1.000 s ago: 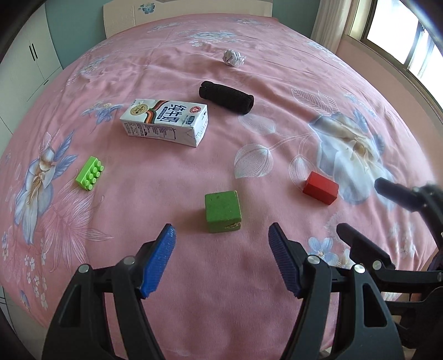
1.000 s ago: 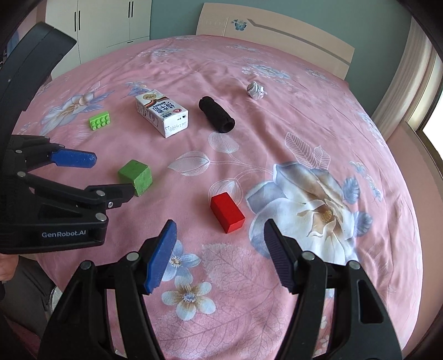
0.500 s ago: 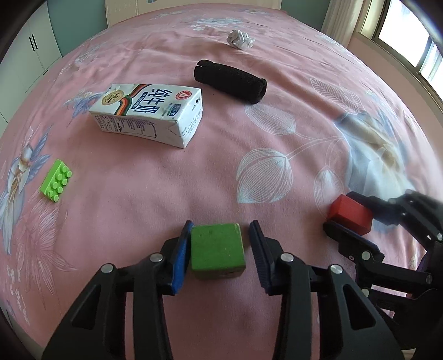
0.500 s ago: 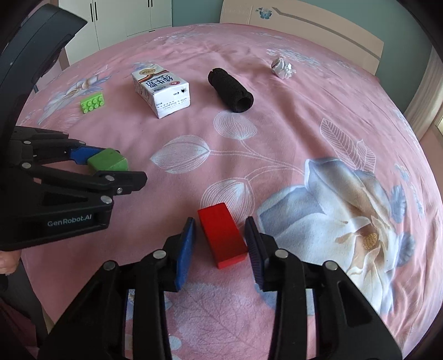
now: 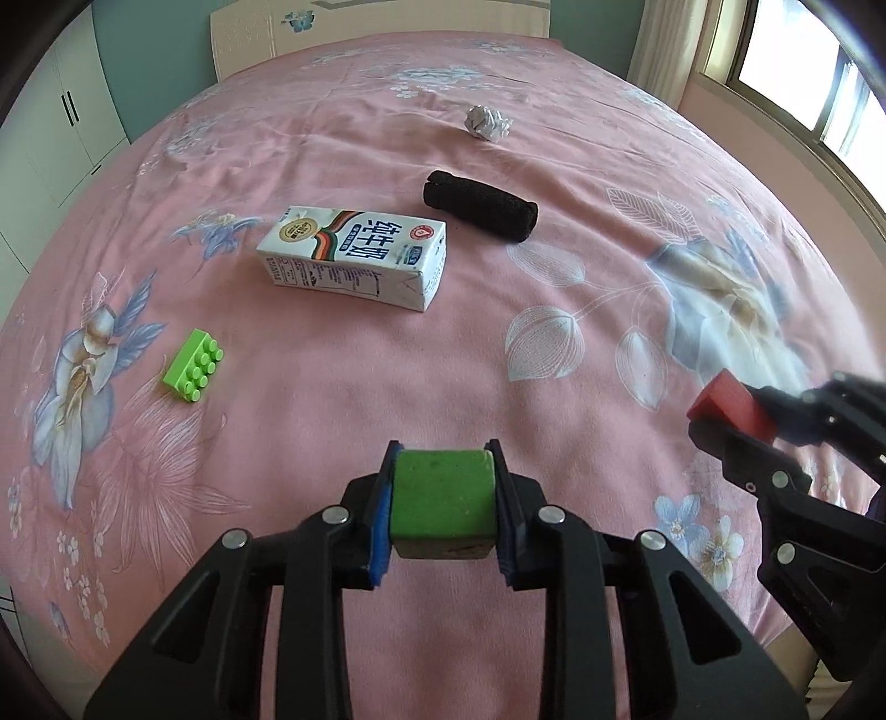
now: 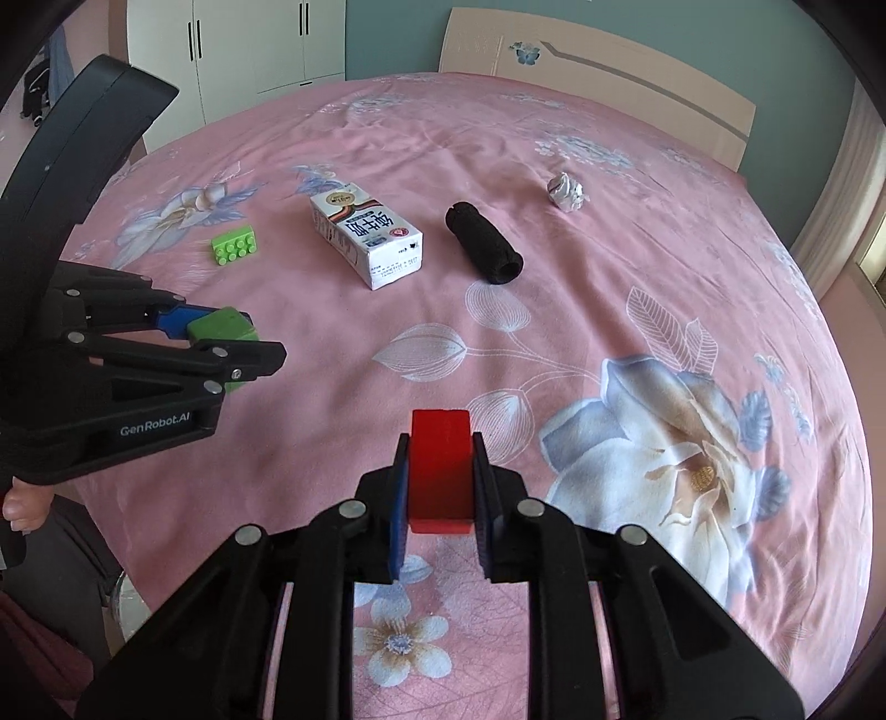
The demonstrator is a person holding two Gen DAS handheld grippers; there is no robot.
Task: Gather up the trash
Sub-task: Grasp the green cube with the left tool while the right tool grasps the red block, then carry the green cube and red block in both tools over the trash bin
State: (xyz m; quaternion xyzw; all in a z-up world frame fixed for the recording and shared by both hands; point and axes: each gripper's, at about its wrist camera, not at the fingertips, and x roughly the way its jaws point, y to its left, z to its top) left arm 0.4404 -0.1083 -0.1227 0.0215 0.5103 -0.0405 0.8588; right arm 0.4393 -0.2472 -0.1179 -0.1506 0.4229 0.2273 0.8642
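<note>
My left gripper [image 5: 443,476] is shut on a green cube [image 5: 442,501] and holds it over the near part of the pink bed; the cube also shows in the right wrist view [image 6: 221,328]. My right gripper [image 6: 440,465] is shut on a red block [image 6: 440,468], also seen in the left wrist view [image 5: 728,404]. A white milk carton [image 5: 354,263] lies on its side mid-bed. A crumpled paper ball [image 5: 487,123] lies far back. A black roll [image 5: 479,206] lies behind the carton.
A green toy brick [image 5: 194,364] lies at the left on the floral bedsheet [image 5: 554,343]. A headboard [image 6: 598,72] is at the far end. White wardrobes [image 6: 249,44] stand left and a window [image 5: 803,72] is at the right.
Both grippers went from open to closed, the left on the green cube and the right on the red block. Both blocks now look lifted off the sheet and drawn back.
</note>
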